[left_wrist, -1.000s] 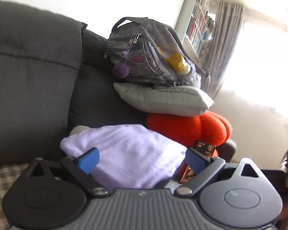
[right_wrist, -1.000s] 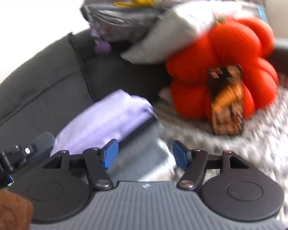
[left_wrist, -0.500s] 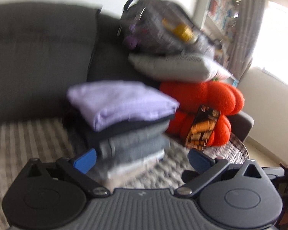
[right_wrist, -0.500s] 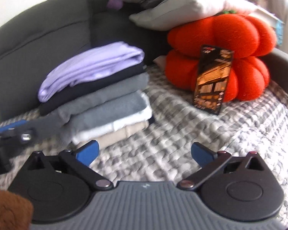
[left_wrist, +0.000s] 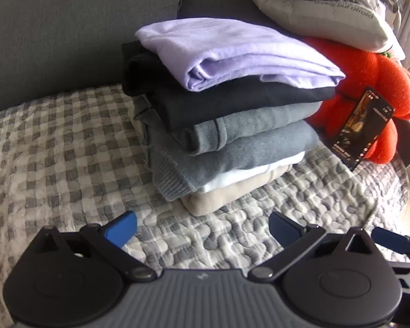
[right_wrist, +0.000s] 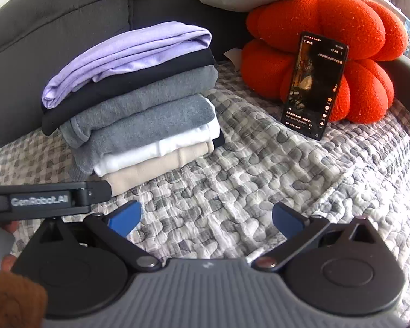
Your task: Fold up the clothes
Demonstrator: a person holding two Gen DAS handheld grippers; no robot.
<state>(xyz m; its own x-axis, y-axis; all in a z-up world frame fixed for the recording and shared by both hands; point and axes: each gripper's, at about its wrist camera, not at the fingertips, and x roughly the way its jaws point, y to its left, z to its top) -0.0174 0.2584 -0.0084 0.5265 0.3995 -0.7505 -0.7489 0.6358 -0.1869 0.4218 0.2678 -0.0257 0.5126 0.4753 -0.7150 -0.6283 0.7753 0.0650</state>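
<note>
Left wrist view shows the left gripper with its blue-padded jaws spread wide and nothing between them, hovering over a grey-and-white checked quilted cover. Just beyond it sits a neat stack of folded clothes on that cover: a lilac top uppermost, then a black garment, two grey sweatshirts, a white piece and a beige one at the bottom. The stack backs against a dark grey sofa cushion. Right wrist view shows the right gripper, jaws likewise wide apart and empty, near the stack's front corner. A black smartphone leans upright against an orange pumpkin-shaped cushion, beside the stack.
</note>
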